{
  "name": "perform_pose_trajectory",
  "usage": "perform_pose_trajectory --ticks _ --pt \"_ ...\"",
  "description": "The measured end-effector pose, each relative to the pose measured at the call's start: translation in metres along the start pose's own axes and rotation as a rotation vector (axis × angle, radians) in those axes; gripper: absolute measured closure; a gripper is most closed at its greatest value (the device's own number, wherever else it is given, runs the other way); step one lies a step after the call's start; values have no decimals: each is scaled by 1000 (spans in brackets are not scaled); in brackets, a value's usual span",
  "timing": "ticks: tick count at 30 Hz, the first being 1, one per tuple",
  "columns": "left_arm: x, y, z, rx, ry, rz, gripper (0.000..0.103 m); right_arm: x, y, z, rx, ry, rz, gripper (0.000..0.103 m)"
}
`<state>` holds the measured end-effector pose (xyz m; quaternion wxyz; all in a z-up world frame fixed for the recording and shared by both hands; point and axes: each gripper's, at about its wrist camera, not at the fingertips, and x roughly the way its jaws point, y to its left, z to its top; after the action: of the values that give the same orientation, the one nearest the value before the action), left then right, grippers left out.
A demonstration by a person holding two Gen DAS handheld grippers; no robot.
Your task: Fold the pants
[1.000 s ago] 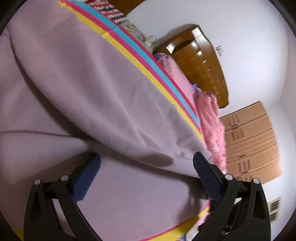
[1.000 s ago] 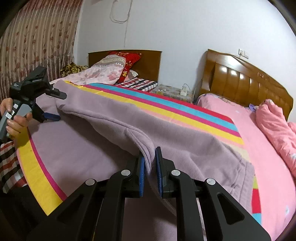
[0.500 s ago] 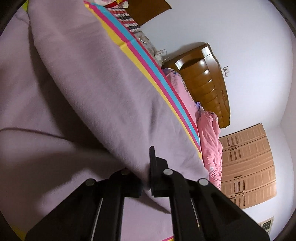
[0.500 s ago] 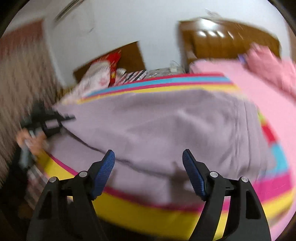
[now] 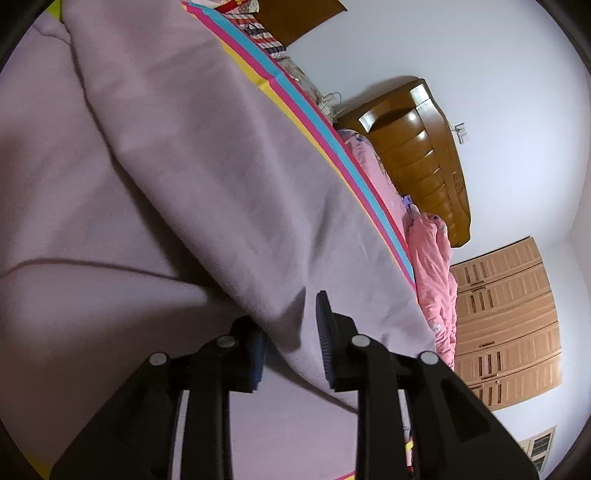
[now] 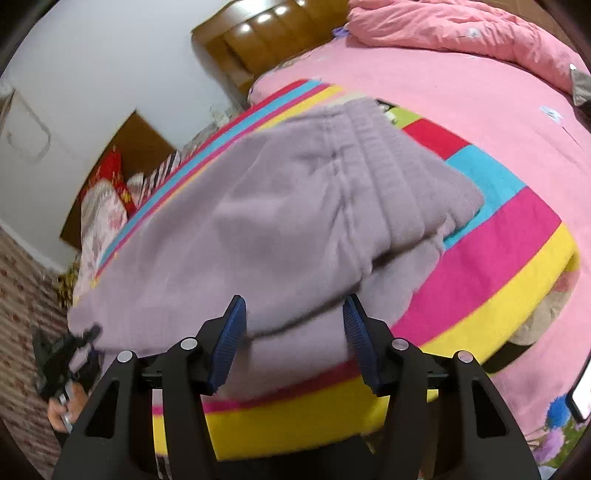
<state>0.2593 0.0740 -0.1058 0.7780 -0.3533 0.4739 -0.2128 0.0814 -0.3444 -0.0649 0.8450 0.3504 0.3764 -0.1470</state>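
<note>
Mauve fleece pants [image 6: 280,221] lie lengthwise on a striped blanket [image 6: 498,240], one leg folded over the other, with the ribbed waistband [image 6: 391,173] at the far right. My right gripper [image 6: 294,306] straddles the near folded edge. Its jaws are closing, the fabric is between them and the pads are clear of it. My left gripper [image 5: 290,321] is at the leg end of the pants [image 5: 221,192]. Its jaws are opening with a fold between them, which covers the left pad. In the right wrist view, the left gripper [image 6: 90,334] sits at the lower left, held by a hand [image 6: 64,408].
The blanket covers a bed with a pink sheet [image 6: 461,92] and a bunched pink quilt [image 6: 461,26]. Wooden headboards [image 5: 424,155] stand against the white wall, with a wardrobe [image 5: 506,321] beyond. Pillows [image 6: 107,206] lie at the far left, and a phone [image 6: 580,398] at the bed's right edge.
My left gripper shut on the pants fold, then parted slightly. My right gripper let go of the fabric, rolled and shifted toward the waistband end, and its jaws went wide and have narrowed a little.
</note>
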Motion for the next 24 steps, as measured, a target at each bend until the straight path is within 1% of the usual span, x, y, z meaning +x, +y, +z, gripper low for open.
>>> perform_pose_trajectory --ticks 3,4,5,6,7,8,9,10,11,12,13,15,16,18,20,21,22,24 --pt "-5 3 5 29 -17 7 75 9 -15 11 67 -32 29 50" --pt "-7 5 9 34 -29 7 70 12 -19 16 95 -41 41 50" --pt "-10 6 13 35 -42 8 66 15 -22 14 107 -45 46 52" --pt "-13 10 18 35 -61 15 64 17 -24 18 115 -53 46 54" --pt "-15 14 22 33 -73 24 63 18 -25 14 111 -57 44 55" --pt "-16 18 26 26 -82 31 64 17 -28 11 108 -62 39 61" --pt "-17 24 30 14 -91 28 68 15 -31 7 109 -68 35 65" --pt "-19 29 35 -1 -99 11 76 14 -35 6 119 -72 43 66" --pt "-20 33 38 -10 -104 1 82 14 -39 5 124 -73 53 69" --pt "-21 36 40 -12 -110 0 89 13 -41 4 124 -75 58 71" --pt "-22 39 43 -6 -118 0 98 13 -43 5 119 -80 60 73" --pt "-24 38 47 18 -122 -3 99 11 -41 8 90 -87 53 79" --pt "-27 34 50 44 -121 8 99 7 -37 9 70 -89 48 80" --pt "-36 10 56 129 -132 30 99 2 -25 26 1 -100 44 86" --pt "-56 -25 59 228 -163 66 99 -12 -7 58 -89 -146 55 87" --pt "-68 -41 57 267 -186 78 99 -21 0 72 -112 -171 74 87" --pt "-90 -62 49 328 -232 82 99 -38 9 90 -131 -213 125 87" --pt "-121 -84 29 411 -291 76 99 -64 14 103 -166 -262 185 88"
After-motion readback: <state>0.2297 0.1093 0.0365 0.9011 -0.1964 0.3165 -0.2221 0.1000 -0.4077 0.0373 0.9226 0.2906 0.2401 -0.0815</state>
